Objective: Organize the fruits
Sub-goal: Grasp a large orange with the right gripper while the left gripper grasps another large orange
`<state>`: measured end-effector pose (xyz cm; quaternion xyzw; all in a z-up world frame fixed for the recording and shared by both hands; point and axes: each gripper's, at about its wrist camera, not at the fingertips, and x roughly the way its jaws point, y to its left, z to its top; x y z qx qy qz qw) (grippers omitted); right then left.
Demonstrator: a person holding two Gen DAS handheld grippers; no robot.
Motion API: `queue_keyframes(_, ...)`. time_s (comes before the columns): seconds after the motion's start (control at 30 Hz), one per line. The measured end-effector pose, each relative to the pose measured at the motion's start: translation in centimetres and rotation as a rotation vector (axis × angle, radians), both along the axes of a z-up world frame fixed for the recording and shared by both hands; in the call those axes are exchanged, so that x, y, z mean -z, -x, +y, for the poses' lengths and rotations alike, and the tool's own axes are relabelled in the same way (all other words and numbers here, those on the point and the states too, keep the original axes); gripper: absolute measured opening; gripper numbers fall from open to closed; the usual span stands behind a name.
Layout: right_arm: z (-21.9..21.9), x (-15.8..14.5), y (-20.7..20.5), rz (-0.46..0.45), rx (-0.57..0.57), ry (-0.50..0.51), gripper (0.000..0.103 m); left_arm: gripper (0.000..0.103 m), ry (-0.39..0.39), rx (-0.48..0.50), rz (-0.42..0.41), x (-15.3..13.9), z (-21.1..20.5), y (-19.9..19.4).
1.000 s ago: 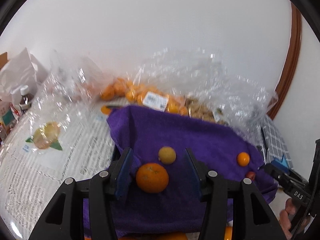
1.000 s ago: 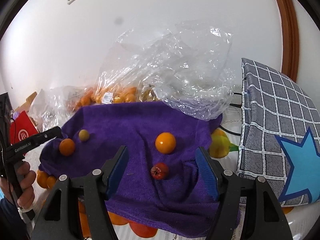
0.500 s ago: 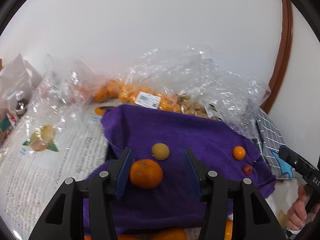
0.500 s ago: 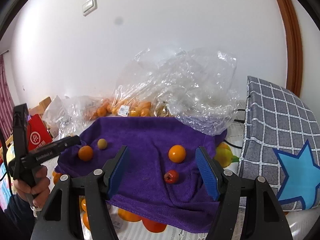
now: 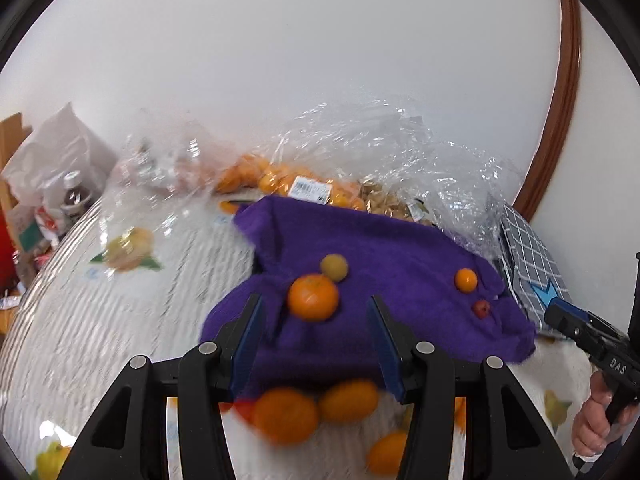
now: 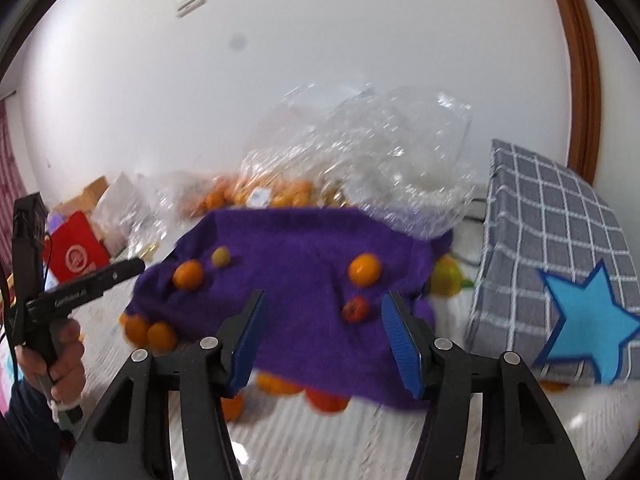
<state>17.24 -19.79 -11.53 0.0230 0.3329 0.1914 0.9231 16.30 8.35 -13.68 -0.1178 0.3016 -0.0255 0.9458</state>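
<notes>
**A:** Starting closest: what are the two grippers doing?

**B:** The left gripper [image 5: 316, 344] has its blue pads spread with nothing pinched, held above the near edge of the purple towel [image 5: 400, 248]. The right gripper [image 6: 322, 336] is spread too, empty, though its jaws have just been closing in a bit. Neither one touches any fruit.

**A:** And the fruit?

**B:** Loose oranges [image 5: 286, 414] lie on the white bedcover [image 5: 100, 320] just below the towel's near edge, pretty blurry. On the towel, a big orange [image 5: 313, 297] sits just past the left gripper's pads, with a small yellow-green fruit [image 5: 334, 267] touching or nearly touching it behind. Well apart to the right there's a small orange [image 5: 465, 280] and a small red fruit [image 5: 481, 309] near it. In the right wrist view that red fruit lies just beyond the pads, toward the right-hand one.

**A:** Further back?

**B:** Crinkly clear plastic bags [image 6: 360, 152] at the towel's far edge, one holding a pile of oranges [image 5: 276, 176] with a white label. A grey checked cushion [image 6: 552, 232] with a blue star is on the right, white wall behind.
</notes>
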Motion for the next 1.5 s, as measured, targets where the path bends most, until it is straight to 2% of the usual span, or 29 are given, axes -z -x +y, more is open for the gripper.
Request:
queue_keyframes(0.23, 2.8, 1.7, 4.9, 0.017, -0.121, -0.030, 0.057, 0.055, 0.038, -0.027, 0.025, 2.1, 1.6, 2.8)
queue_keyframes(0.3, 3.3, 2.3, 5.2, 0.040, -0.141, -0.046, 0.057, 0.056, 0.025, -0.038, 0.032, 2.5, 1.6, 3.1)
queue_keyframes(0.37, 3.8, 2.7, 5.3, 0.065, -0.171, -0.073, 0.057, 0.061, 0.002, -0.043, 0.015, 2.6, 1.5, 3.2)
queue_keyframes(0.47, 4.4, 3.3, 5.3, 0.085, -0.205, -0.082, 0.057, 0.062, 0.029, -0.036, 0.023, 2.8, 1.8, 2.9)
queue_keyframes(0.6, 5.2, 4.2, 4.9, 0.128, -0.237, -0.070, 0.057, 0.062, 0.034, -0.076, 0.025, 2.9, 2.4, 2.8)
queue_keyframes(0.73, 5.9, 5.0, 4.2, 0.153, -0.240, -0.043, 0.057, 0.062, 0.044, -0.097, -0.009, 2.5, 2.9, 3.5)
queue_keyframes(0.93, 6.9, 5.3, 3.1, 0.147, -0.207, 0.005, 0.057, 0.062, 0.079, -0.096, 0.012, 2.9, 3.2, 3.2)
queue_keyframes(1.2, 8.6, 6.3, 2.0, 0.181, -0.217, 0.083, 0.057, 0.062, 0.038, -0.068, 0.026, 3.0, 2.1, 3.0)
queue_keyframes(1.27, 8.9, 6.8, 1.9, 0.209, -0.219, 0.109, 0.052, 0.062, 0.054, -0.074, 0.037, 3.2, 2.4, 2.9)
queue_keyframes(1.37, 9.1, 7.0, 2.1, 0.202, -0.195, 0.143, 0.043, 0.062, 0.083, -0.085, 0.042, 3.3, 3.0, 2.9)
queue_keyframes(1.5, 8.4, 6.6, 2.8, 0.173, -0.184, 0.135, 0.043, 0.062, 0.100, -0.059, 0.047, 3.5, 3.0, 2.8)
